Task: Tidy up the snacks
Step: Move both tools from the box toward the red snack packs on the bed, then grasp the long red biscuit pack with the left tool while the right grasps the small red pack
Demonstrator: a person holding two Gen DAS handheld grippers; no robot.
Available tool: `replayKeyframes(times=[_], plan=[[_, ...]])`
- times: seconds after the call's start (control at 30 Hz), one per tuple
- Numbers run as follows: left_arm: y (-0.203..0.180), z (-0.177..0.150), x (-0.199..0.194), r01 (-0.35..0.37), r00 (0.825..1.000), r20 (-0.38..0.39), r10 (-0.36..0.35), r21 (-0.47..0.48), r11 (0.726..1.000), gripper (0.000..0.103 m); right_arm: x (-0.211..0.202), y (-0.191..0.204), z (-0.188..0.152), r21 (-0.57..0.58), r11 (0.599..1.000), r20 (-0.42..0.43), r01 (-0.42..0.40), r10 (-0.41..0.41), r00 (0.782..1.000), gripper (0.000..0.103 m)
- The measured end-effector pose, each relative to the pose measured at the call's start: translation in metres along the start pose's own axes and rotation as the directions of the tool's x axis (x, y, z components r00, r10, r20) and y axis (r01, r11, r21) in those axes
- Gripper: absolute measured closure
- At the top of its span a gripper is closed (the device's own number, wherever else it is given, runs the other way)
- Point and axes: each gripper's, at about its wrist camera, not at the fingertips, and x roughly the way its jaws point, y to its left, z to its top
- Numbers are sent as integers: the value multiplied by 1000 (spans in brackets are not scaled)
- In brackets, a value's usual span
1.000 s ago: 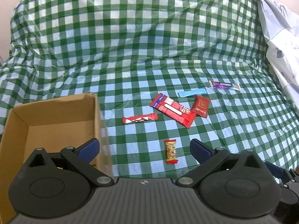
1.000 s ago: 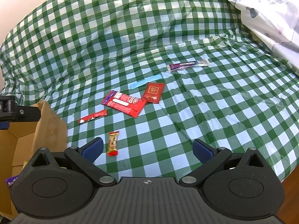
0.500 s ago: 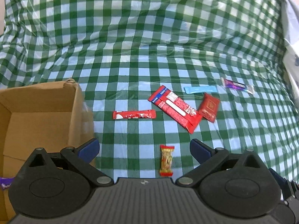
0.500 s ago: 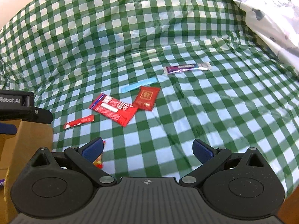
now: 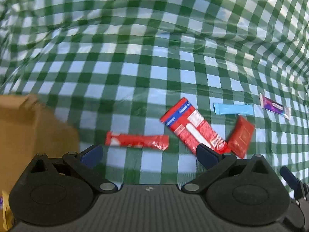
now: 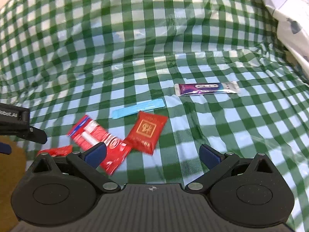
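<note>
Snacks lie on the green checked cloth. In the left wrist view, a long red bar (image 5: 137,140) rests just ahead of my open left gripper (image 5: 147,155), with a large red packet (image 5: 193,129), a small red sachet (image 5: 241,136), a light blue stick (image 5: 233,108) and a purple wrapper (image 5: 275,106) to its right. My right gripper (image 6: 152,156) is open and empty; the small red sachet (image 6: 147,131) sits just beyond it, the large red packet (image 6: 100,139) by its left finger, the light blue stick (image 6: 138,108) and purple wrapper (image 6: 206,89) farther off.
A cardboard box (image 5: 23,135) stands at the left, holding a purple and yellow wrapper (image 5: 3,210) at its near corner. White patterned fabric (image 6: 285,9) lies at the far right. The left gripper's body (image 6: 17,123) shows at the left edge of the right wrist view.
Both grippers have moved forward and lower toward the snacks. The small yellow-red candy has slipped out of sight beneath the left gripper. Both stay open.
</note>
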Motion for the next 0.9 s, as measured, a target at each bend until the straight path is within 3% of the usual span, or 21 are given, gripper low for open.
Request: replayKeyframes(times=[0.13, 0.3, 0.4, 0.5, 0.57, 0.63, 0.7, 0.83, 0.87, 0.9], plan=[[-18, 16, 25, 38, 998, -42, -37, 9, 999, 0, 38, 0, 8, 5, 1000, -35, 5, -5, 999, 2], [-36, 16, 47, 108, 989, -98, -113, -55, 993, 0, 72, -3, 10, -10, 1000, -51, 18, -19, 998, 2], [-42, 14, 60, 81, 987, -134, -92, -85, 993, 0, 87, -5, 12, 27, 999, -53, 17, -16, 998, 1], [-43, 13, 69, 59, 987, -145, -75, -111, 992, 0, 97, 6, 10, -67, 996, -21, 63, -65, 998, 3], [-44, 13, 73, 71, 981, -168, -93, -134, 988, 0, 97, 10, 5, -137, 987, 8, 84, -83, 996, 12], [-50, 14, 79, 85, 975, -191, -116, -165, 983, 0, 89, 3, 0, -153, 987, 38, 56, -50, 998, 42], [-56, 14, 87, 107, 963, -224, -152, -202, 974, 0, 81, -5, -2, -184, 981, 47, 65, -57, 997, 55], [-68, 17, 94, 27, 972, -220, -80, -235, 972, 0, 72, -20, -6, -189, 980, 33, 56, -50, 998, 57], [-69, 17, 93, 17, 976, -208, -66, -230, 973, 3, 70, -22, -7, -192, 980, 33, 57, -51, 998, 57], [-71, 16, 91, -9, 979, -200, -33, -207, 978, 16, 68, -24, -8, -194, 979, 34, 55, -50, 998, 58]])
